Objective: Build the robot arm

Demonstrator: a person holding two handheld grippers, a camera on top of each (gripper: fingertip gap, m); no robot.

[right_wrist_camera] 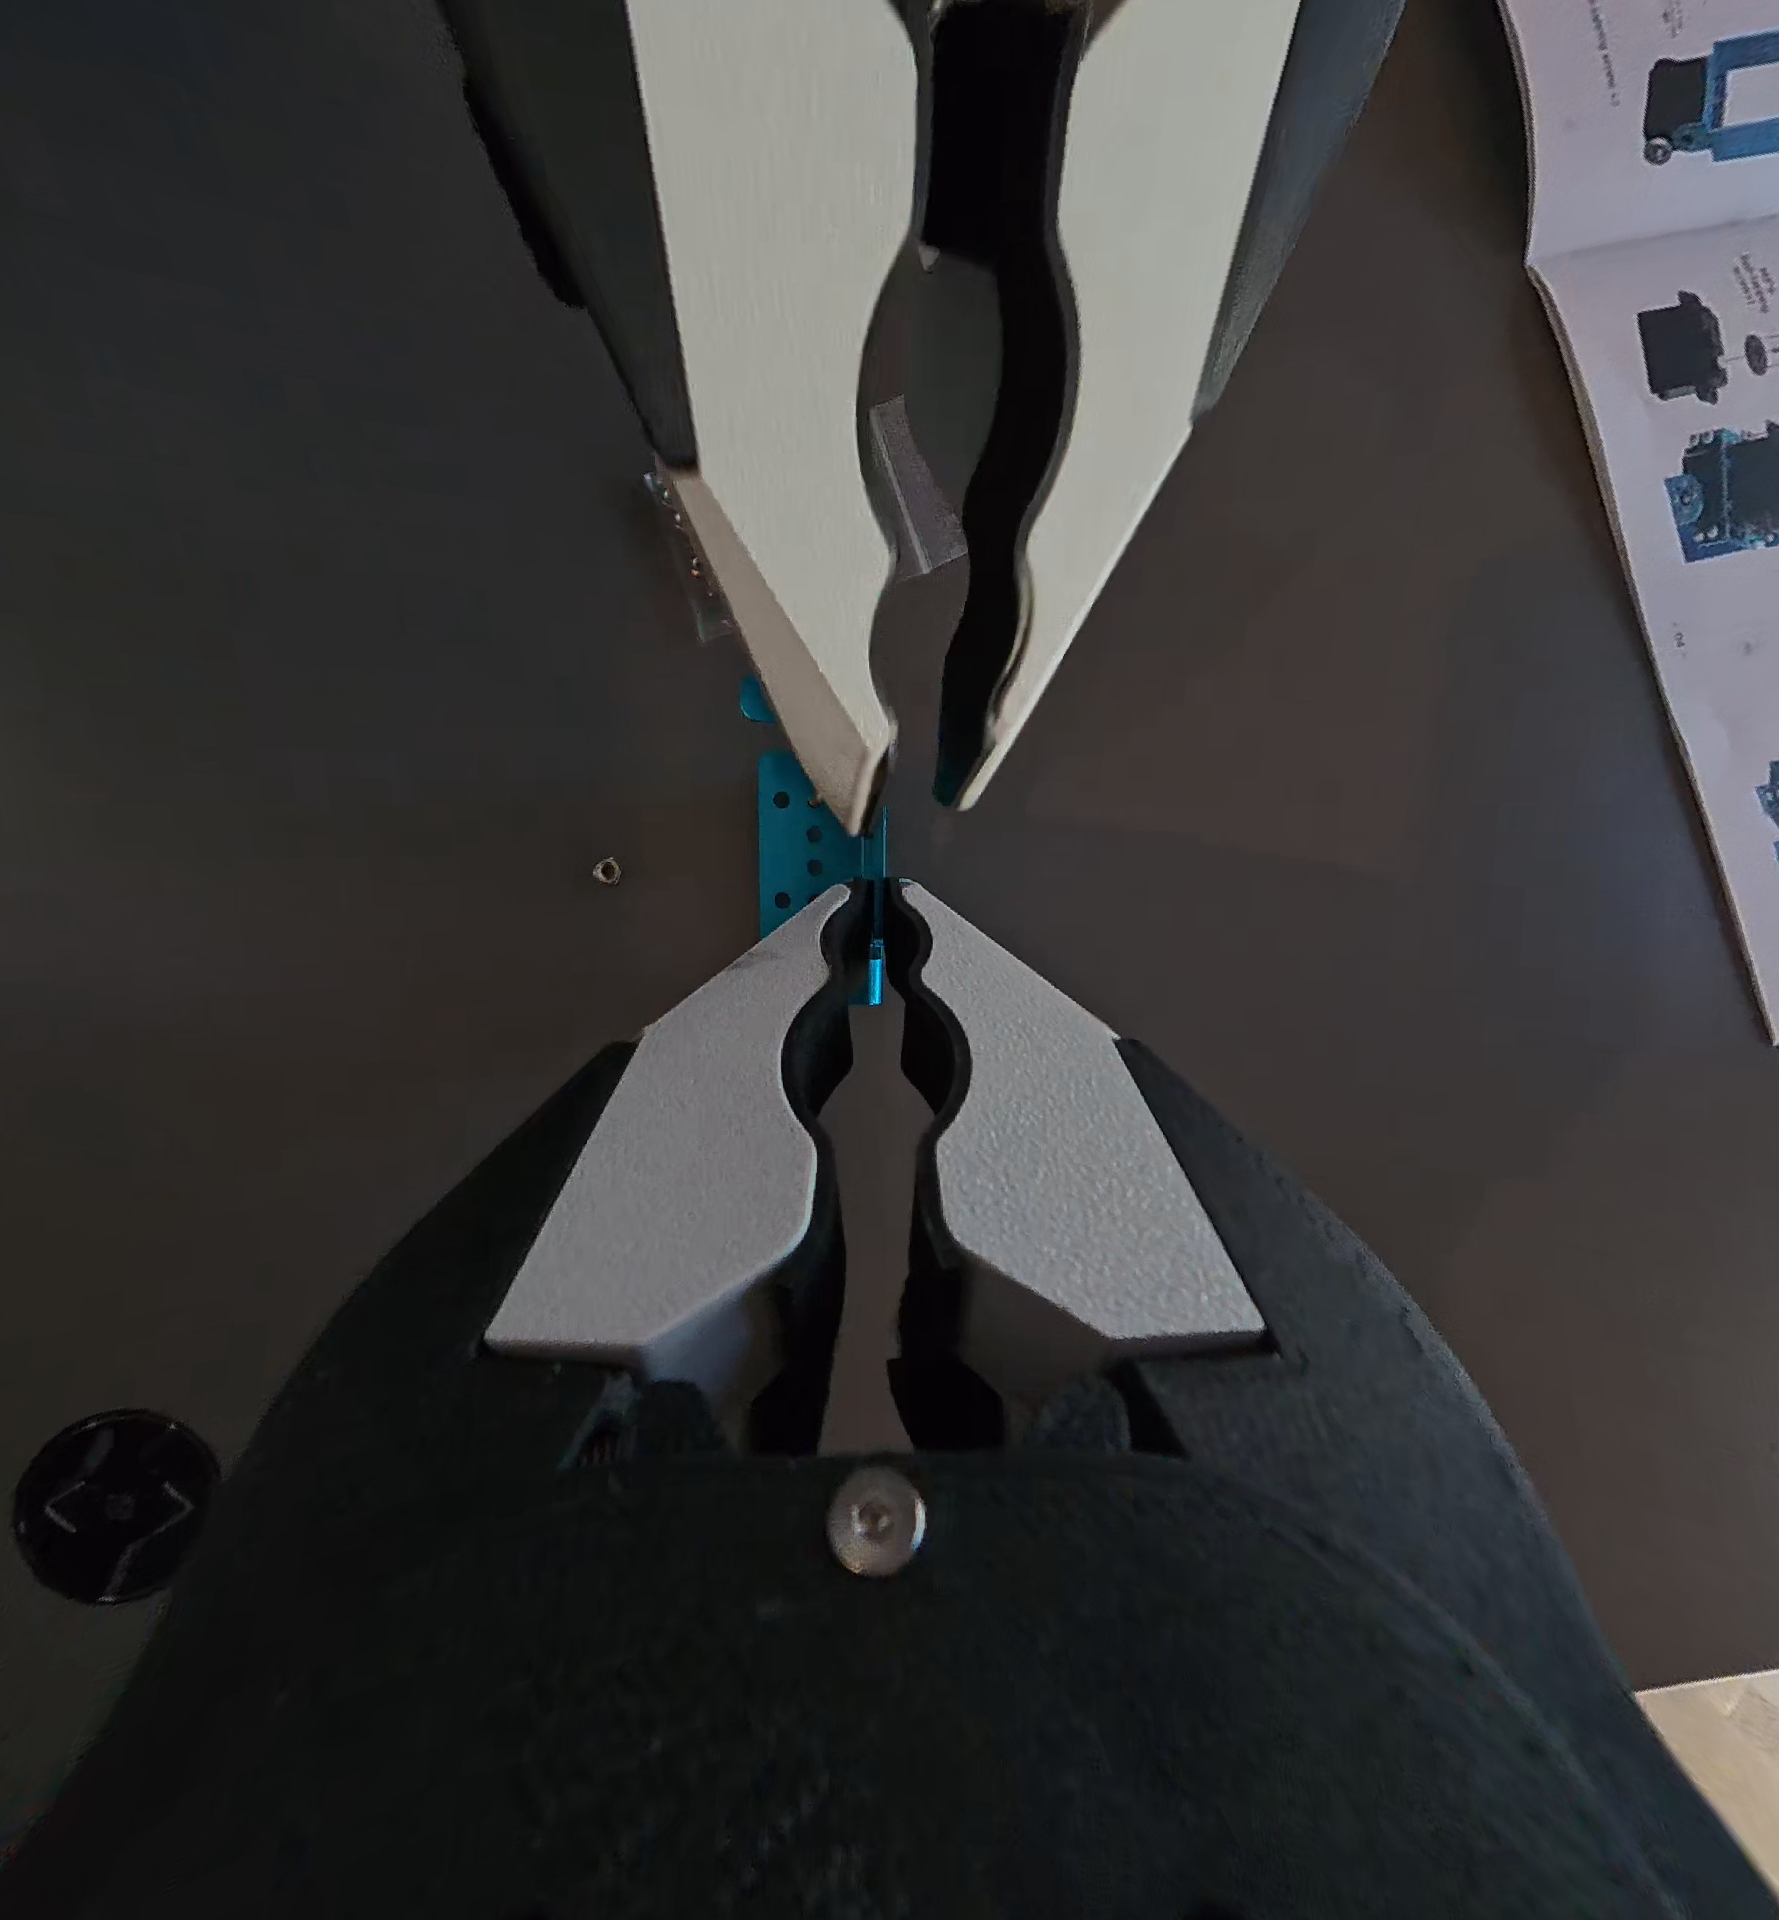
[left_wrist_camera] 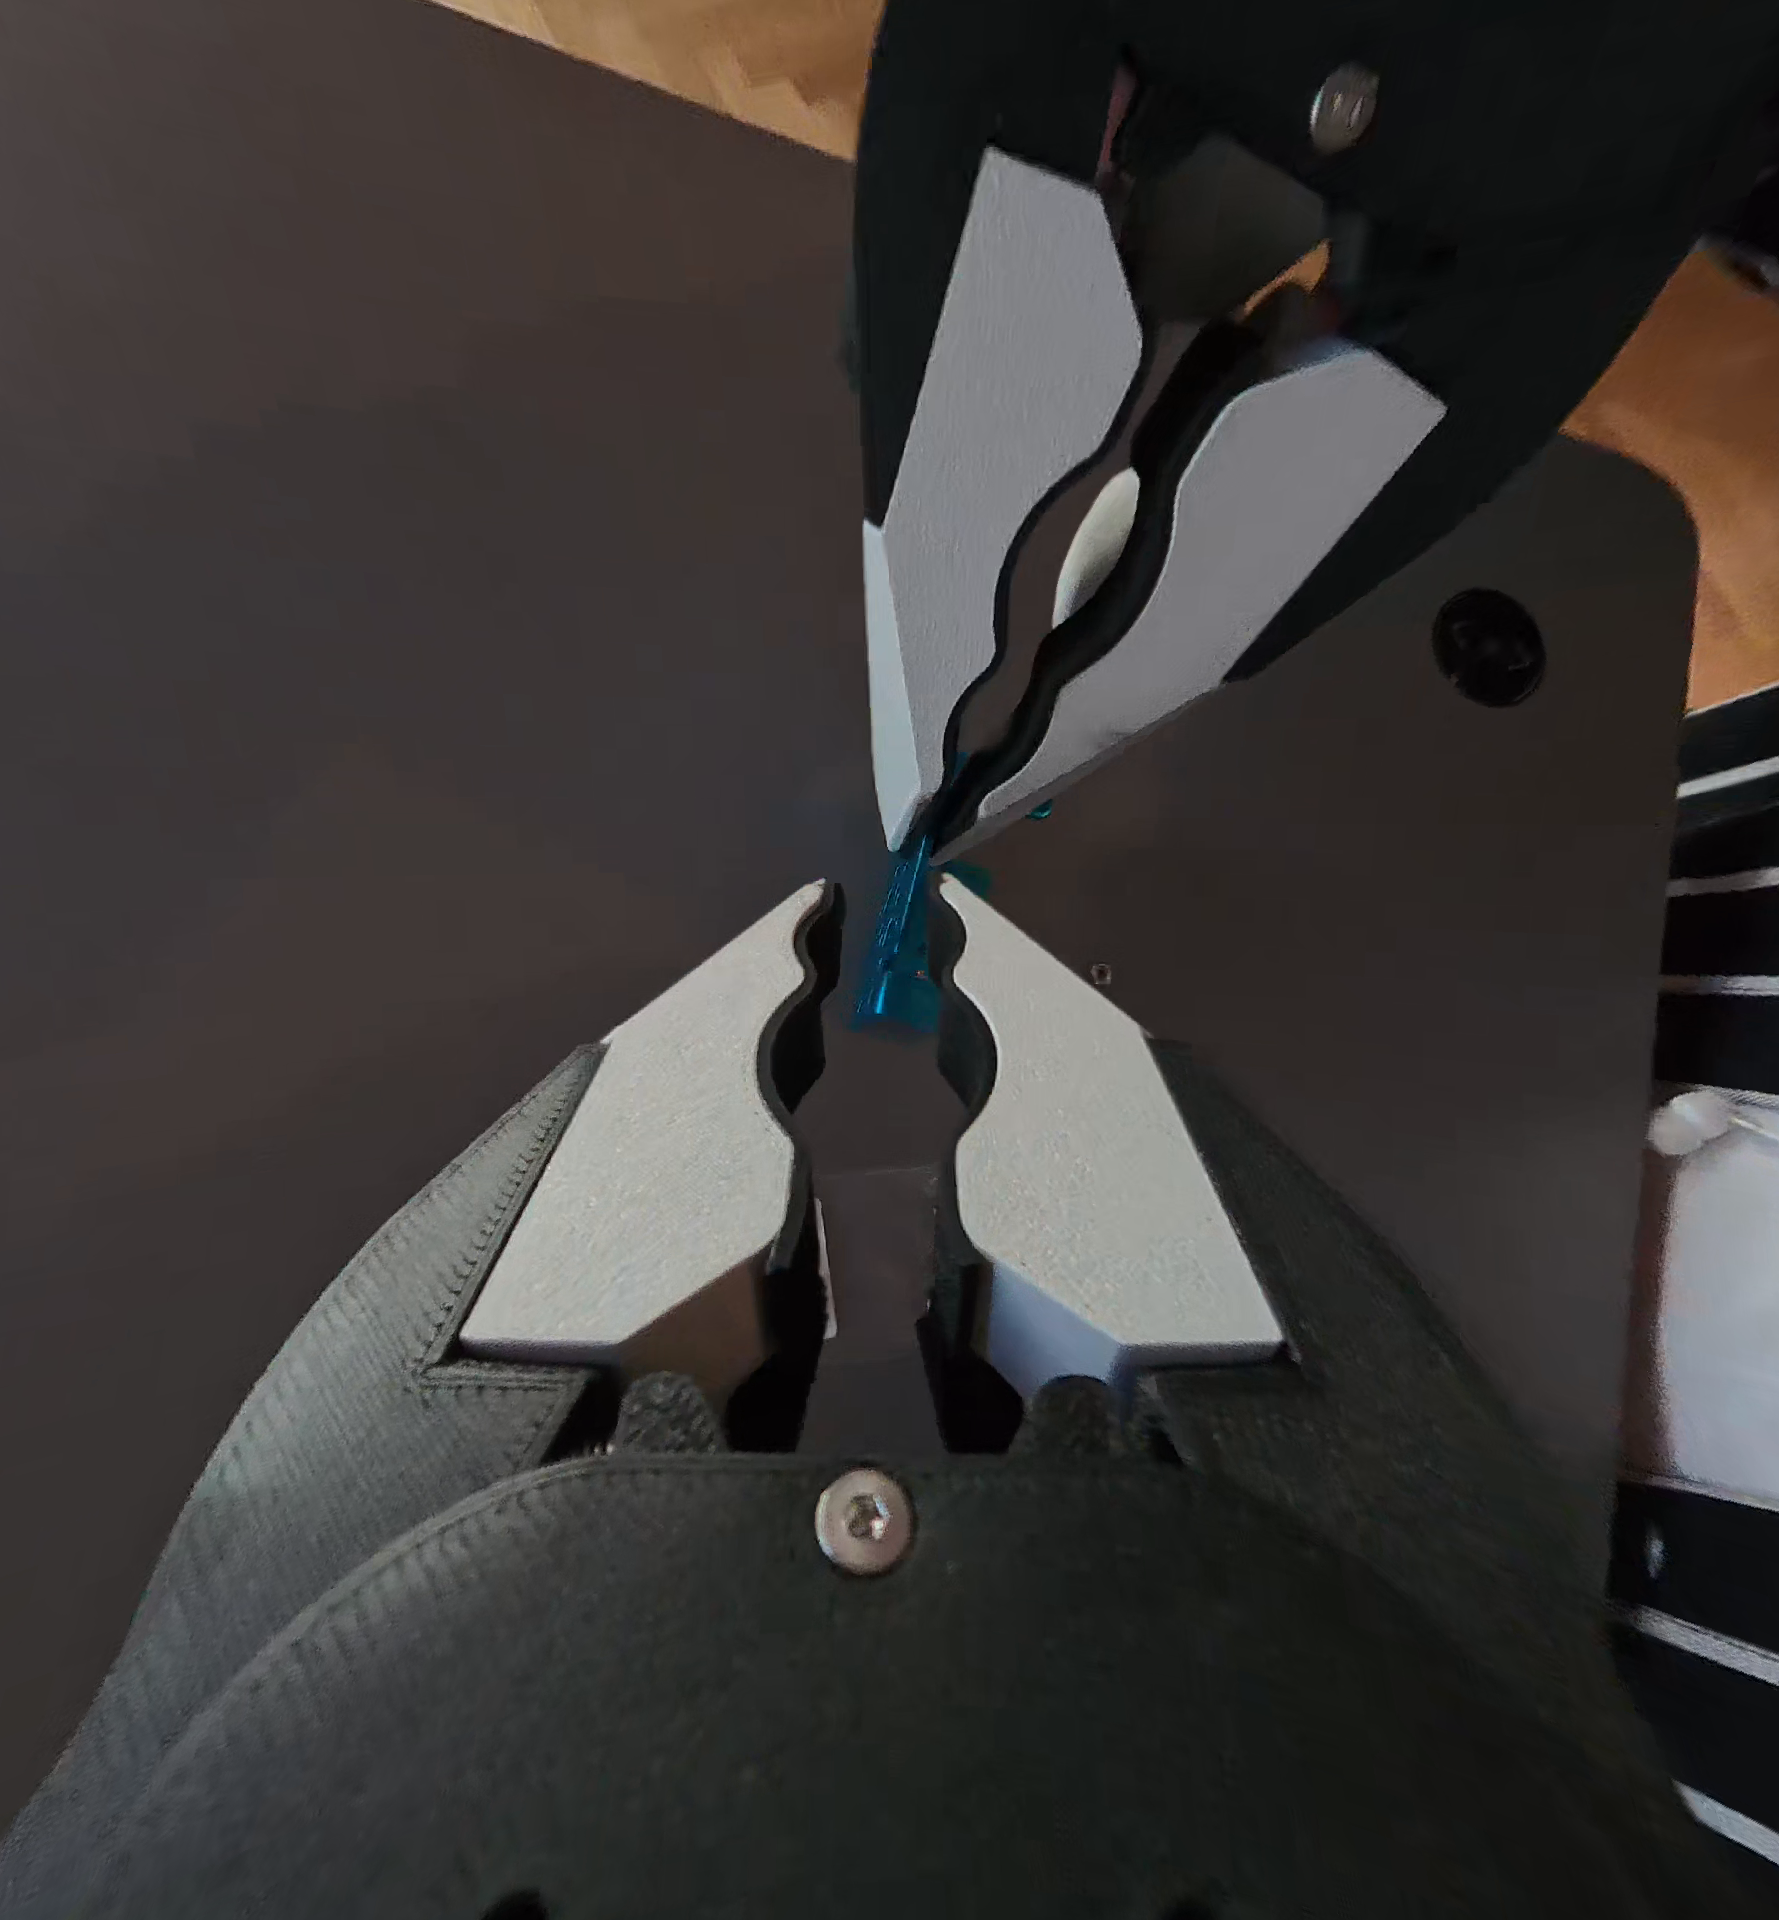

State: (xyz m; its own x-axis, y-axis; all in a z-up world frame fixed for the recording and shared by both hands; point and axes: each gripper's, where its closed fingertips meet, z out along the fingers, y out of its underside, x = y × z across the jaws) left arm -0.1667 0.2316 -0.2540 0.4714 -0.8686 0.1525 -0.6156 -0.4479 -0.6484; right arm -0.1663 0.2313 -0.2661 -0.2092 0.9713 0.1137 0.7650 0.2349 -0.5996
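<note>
- Dark matte table (right_wrist_camera: 293, 623) under both grippers; open booklet (right_wrist_camera: 1695, 499) at two o'clock in the right wrist view.
- Your right gripper (right_wrist_camera: 877, 891) is clamped on a blue perforated bracket (right_wrist_camera: 807, 842), seemingly to present it.
- Your left gripper (left_wrist_camera: 887, 891) straddles the bracket's free end, fingers apart and, as far as shows, not touching.
- Bracket's long axis runs six to twelve, gripper to gripper.

Between my two grippers hung a bracket (right_wrist_camera: 800, 862) above the table (right_wrist_camera: 345, 623), a booklet (right_wrist_camera: 1695, 520) lying far right.
</note>
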